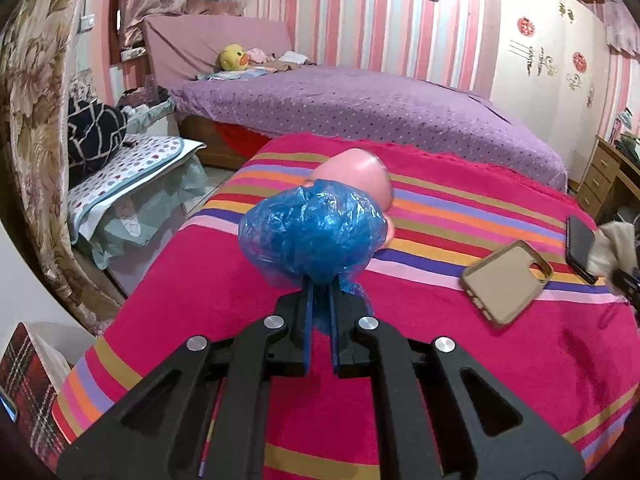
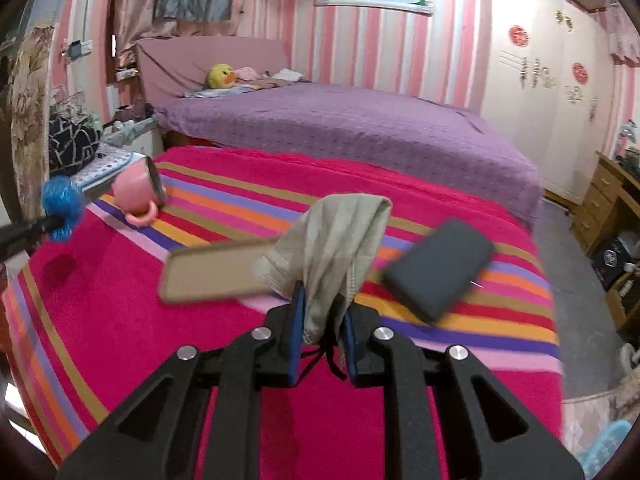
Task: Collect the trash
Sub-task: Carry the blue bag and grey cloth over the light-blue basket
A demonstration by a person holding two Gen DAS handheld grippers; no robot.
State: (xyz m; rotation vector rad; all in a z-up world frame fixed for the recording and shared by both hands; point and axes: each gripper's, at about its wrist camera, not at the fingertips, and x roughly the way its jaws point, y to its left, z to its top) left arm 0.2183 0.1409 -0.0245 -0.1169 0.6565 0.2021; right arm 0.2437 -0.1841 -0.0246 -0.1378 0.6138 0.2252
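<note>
Holding one piece of trash in each gripper, you have both hands loaded above the striped blanket (image 1: pixel 440 360). Your left gripper (image 1: pixel 320 292) is clamped tight on the neck of a crumpled blue bag (image 1: pixel 308 236), which balloons out at the centre of the left view and hides most of the pink mug (image 1: pixel 360 172) behind it. Gripping the bunched end keeps the loose plastic from slipping, I judge.

Your right gripper (image 2: pixel 320 304) is closed on a beige cloth (image 2: pixel 336 240), pinched near one edge, with the rest standing up past the fingertips at the centre of the right view. The blur there suggests quick motion.

In the right view the mug lies on its side at the left, resting on the blanket and just right of the bag. The tan phone case (image 2: pixel 212 272) sits left of the cloth, the dark phone (image 2: pixel 440 268) to its right; neither looks like trash, so leaving them there makes sense. No bin shows in either view, so you will probably need to turn to find one.
</note>
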